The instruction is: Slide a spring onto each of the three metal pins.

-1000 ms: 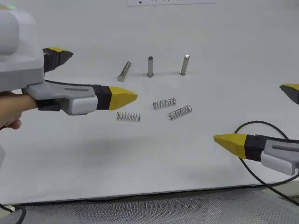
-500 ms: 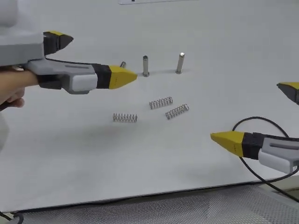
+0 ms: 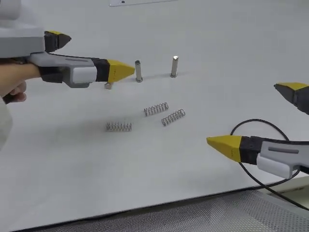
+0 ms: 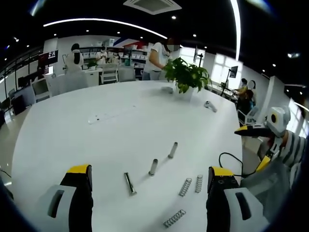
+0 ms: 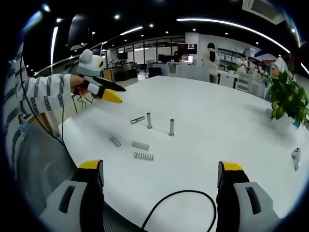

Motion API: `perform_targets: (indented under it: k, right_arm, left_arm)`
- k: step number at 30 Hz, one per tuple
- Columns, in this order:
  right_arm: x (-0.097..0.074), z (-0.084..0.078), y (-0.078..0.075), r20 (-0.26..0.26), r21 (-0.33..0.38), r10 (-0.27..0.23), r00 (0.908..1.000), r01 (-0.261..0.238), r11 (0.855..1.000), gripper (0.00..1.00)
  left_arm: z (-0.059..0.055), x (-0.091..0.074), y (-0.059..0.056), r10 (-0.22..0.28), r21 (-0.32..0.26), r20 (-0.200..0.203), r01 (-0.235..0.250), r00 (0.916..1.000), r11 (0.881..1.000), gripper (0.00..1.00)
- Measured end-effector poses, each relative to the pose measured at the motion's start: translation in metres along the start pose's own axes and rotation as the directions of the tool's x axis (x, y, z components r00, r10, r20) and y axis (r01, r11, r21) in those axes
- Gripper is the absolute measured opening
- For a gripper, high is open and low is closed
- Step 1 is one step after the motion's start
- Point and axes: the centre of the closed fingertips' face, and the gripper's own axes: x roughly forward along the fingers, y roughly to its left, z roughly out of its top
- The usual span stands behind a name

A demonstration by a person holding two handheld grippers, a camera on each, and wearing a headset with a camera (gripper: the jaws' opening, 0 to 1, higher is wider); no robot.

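White worktable (image 3: pixel 72 183) in an open-plan office; potted plant (image 4: pixel 186 75) at its far edge. Three metal pins stand in a row: lying pin (image 4: pixel 129 183) flat on its side; centre pin (image 3: pixel 138 71) and right pin (image 3: pixel 174 66) upright. Left spring (image 3: pixel 119 126), middle spring (image 3: pixel 156 109) and right spring (image 3: pixel 173 117) lie loose at 6 o'clock of the pins, none on a pin. Left gripper (image 3: pixel 99 54): jaws spread wide, empty, at 9 o'clock of the pins, apparently clear of the surface; one tip masks most of the lying pin in the head view. Right gripper (image 3: pixel 244 114): jaws spread, empty, at 4 o'clock of the springs, well apart; black cable (image 3: pixel 256 120) loops beside it.
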Motion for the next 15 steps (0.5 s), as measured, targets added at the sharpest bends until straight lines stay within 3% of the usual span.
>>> perform_targets:
  k: [7,15]
  right_arm:
    - [-0.001,-0.001,-0.001,0.004,0.007,-0.005,1.0000,0.004,1.000,0.97]
    - [0.000,-0.001,0.000,0.003,0.010,-0.005,1.0000,0.005,1.000,0.97]
  left_arm:
    - [-0.008,0.011,0.009,-0.002,0.010,-0.037,0.002,0.9993,1.000,0.91]
    - [-0.008,0.020,0.018,0.003,0.015,-0.055,-0.003,0.9985,1.000,0.85]
